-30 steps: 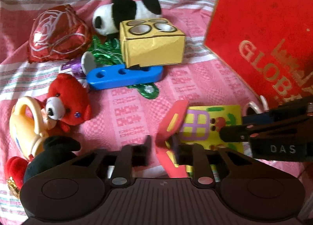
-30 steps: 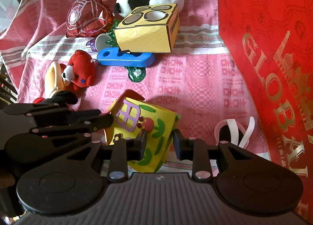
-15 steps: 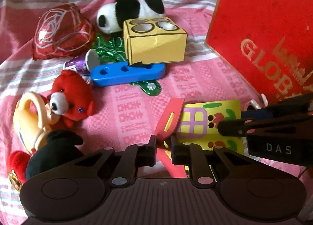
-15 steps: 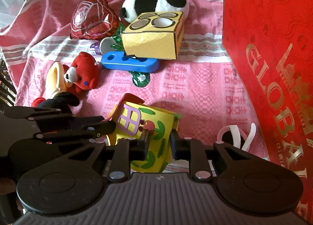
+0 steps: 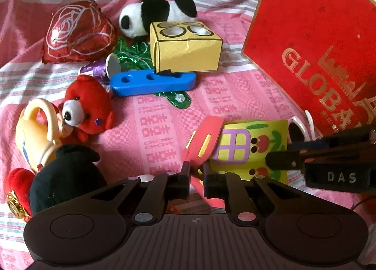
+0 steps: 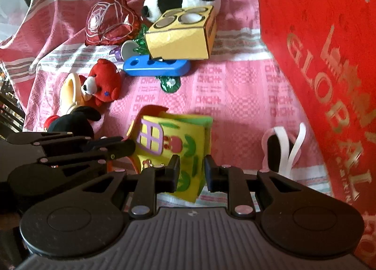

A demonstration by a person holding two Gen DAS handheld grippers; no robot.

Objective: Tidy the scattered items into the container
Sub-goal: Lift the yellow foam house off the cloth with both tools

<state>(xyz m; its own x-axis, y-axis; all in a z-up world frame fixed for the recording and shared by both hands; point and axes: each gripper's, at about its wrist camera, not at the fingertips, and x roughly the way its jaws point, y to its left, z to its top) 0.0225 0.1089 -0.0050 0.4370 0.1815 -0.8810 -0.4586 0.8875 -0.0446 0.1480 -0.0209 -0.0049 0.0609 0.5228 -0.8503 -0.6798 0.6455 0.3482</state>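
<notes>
Step in hand: both grippers have taken hold of the yellow foam house (image 6: 174,147), a soft toy house with a purple window and a pink roof flap (image 5: 206,138); judged from this, the grasp is made and the lift not yet begun.
Left hand-held gripper (image 5: 196,177): jaws narrowed almost to nothing, pinching the pink roof flap at the house's left end.
Right hand-held gripper (image 6: 190,171): jaws partly closed on the house's yellow-and-green right edge, which sits between the pads.
Where the house is: lying near the camera on the pink patterned cloth (image 5: 235,96), just left of the red container (image 6: 317,58).
Container: it rises at the right with gold lettering on its side; its opening is not shown.
Other scattered items: a panda plush (image 5: 155,17), a yellow box (image 5: 185,49) resting on a blue block (image 5: 152,82), a red bear (image 5: 87,105) and a red foil rose (image 5: 77,32), all farther back and to the left.
Next move calls for: raising both ends together so the soft house does not fold, then carrying it right, over the container's rim.
</notes>
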